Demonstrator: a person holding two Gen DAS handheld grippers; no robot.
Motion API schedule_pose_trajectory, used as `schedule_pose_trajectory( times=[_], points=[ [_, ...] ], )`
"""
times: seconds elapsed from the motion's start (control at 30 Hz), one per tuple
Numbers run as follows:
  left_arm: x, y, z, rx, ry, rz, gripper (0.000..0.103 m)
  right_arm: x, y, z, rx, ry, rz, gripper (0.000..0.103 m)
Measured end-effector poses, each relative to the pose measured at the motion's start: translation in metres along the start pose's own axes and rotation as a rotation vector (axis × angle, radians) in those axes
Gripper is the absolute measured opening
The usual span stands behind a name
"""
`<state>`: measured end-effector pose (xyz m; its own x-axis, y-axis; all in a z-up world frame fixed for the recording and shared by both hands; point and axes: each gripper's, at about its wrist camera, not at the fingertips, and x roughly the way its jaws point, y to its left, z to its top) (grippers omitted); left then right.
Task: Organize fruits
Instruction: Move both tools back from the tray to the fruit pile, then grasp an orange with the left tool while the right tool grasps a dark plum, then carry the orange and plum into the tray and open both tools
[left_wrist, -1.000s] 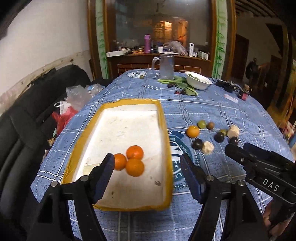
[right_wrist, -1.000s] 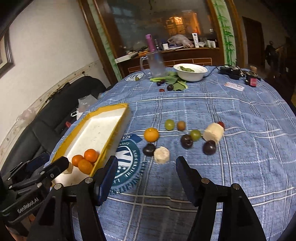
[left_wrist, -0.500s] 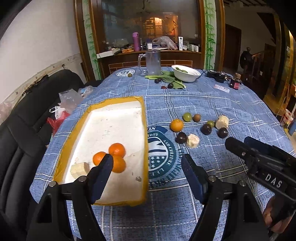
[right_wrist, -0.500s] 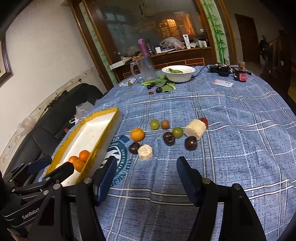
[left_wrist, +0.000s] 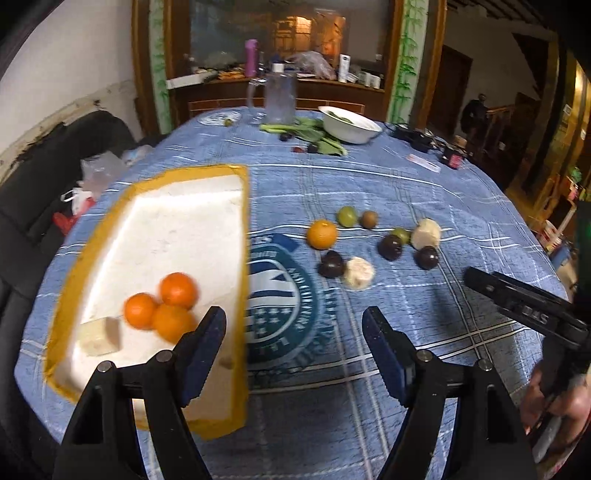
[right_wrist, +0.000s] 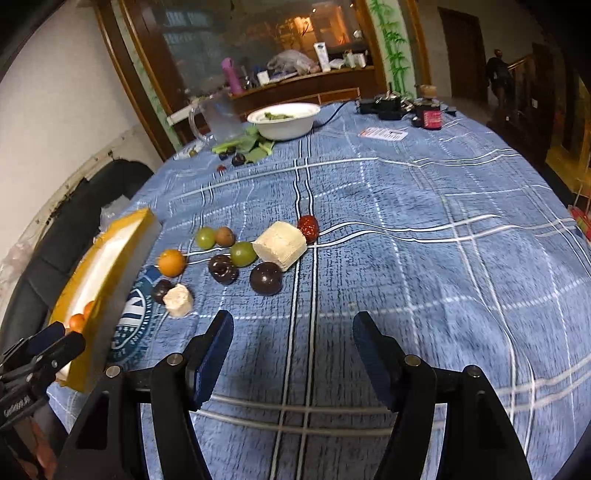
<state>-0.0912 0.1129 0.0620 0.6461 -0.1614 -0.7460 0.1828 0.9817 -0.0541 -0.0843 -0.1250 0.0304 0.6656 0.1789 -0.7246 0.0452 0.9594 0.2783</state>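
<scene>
A yellow-rimmed white foam tray (left_wrist: 236, 192) lies at the table's left and holds three oranges (left_wrist: 162, 308) and a pale chunk (left_wrist: 98, 336). Loose fruit lies on the blue checked cloth to its right: an orange (left_wrist: 322, 233), green fruits (left_wrist: 347, 216), dark plums (left_wrist: 389, 246) and pale chunks (left_wrist: 357, 272). My left gripper (left_wrist: 293, 343) is open and empty, above the tray's right edge. My right gripper (right_wrist: 291, 350) is open and empty, just short of a dark plum (right_wrist: 266, 277) and a pale block (right_wrist: 280, 244). A red date (right_wrist: 308, 228) lies behind the block.
At the far side stand a white bowl (left_wrist: 349, 123), a glass pitcher (left_wrist: 279, 98), green leaves (left_wrist: 314, 133) and small gadgets (right_wrist: 391, 107). A black sofa (left_wrist: 33, 206) with plastic bags sits left of the table. A wooden cabinet stands behind.
Both grippers have shifted rightward. The tray has slid left in the left wrist view, and the loose fruit has come closer in the right wrist view. Both stay open and empty.
</scene>
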Motion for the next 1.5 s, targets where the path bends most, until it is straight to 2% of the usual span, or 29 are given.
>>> schedule_pose_trajectory(
  times=[0.1, 0.23, 0.4, 0.5, 0.67, 0.73, 0.8, 0.93, 1.0, 1.13, 1.33, 1.37, 1.4, 1.47, 1.5],
  points=[
    [0.011, -0.006, 0.010, 0.008, 0.015, -0.032, 0.075, 0.020, 0.004, 0.010, -0.024, 0.045, 0.009, 0.071],
    [0.035, -0.014, 0.040, 0.012, 0.030, -0.074, 0.075, 0.045, 0.012, 0.018, -0.054, 0.090, 0.004, 0.071],
    [0.074, -0.027, 0.065, 0.068, 0.048, -0.037, 0.068, 0.061, 0.023, 0.025, -0.104, 0.098, -0.004, 0.071],
    [0.104, -0.029, 0.072, 0.080, 0.113, -0.027, 0.053, 0.064, 0.025, 0.026, -0.118, 0.095, -0.004, 0.070],
    [0.130, -0.033, 0.072, 0.097, 0.189, -0.006, 0.045, 0.065, 0.024, 0.027, -0.132, 0.088, 0.000, 0.069],
    [0.135, -0.039, 0.069, 0.125, 0.200, 0.030, 0.034, 0.067, 0.027, 0.027, -0.149, 0.087, -0.019, 0.060],
    [0.132, -0.043, 0.066, 0.146, 0.174, 0.045, 0.031, 0.069, 0.033, 0.026, -0.193, 0.083, -0.075, 0.049],
    [0.120, -0.040, 0.062, 0.117, 0.163, 0.021, 0.031, 0.069, 0.042, 0.023, -0.236, 0.089, -0.070, 0.026],
    [0.105, -0.036, 0.061, 0.098, 0.134, 0.012, 0.031, 0.066, 0.044, 0.021, -0.242, 0.086, -0.056, 0.026],
    [0.077, -0.019, 0.058, 0.028, 0.092, -0.023, 0.031, 0.048, 0.043, 0.022, -0.202, 0.054, 0.044, 0.026],
    [0.038, 0.029, 0.038, -0.113, 0.044, -0.046, 0.031, 0.018, 0.062, 0.020, -0.212, 0.000, 0.114, 0.027],
    [0.034, 0.036, 0.035, -0.135, 0.040, -0.084, 0.031, 0.014, 0.067, 0.020, -0.216, 0.000, 0.128, 0.027],
    [0.029, 0.044, 0.031, -0.160, 0.042, -0.092, 0.031, 0.012, 0.072, 0.020, -0.220, 0.001, 0.138, 0.027],
    [0.017, 0.059, 0.025, -0.165, 0.012, 0.019, 0.031, 0.009, 0.085, 0.018, -0.231, 0.007, 0.161, 0.027],
    [0.012, 0.067, 0.023, -0.173, -0.003, 0.029, 0.031, 0.007, 0.094, 0.017, -0.239, 0.012, 0.179, 0.027]
  ],
)
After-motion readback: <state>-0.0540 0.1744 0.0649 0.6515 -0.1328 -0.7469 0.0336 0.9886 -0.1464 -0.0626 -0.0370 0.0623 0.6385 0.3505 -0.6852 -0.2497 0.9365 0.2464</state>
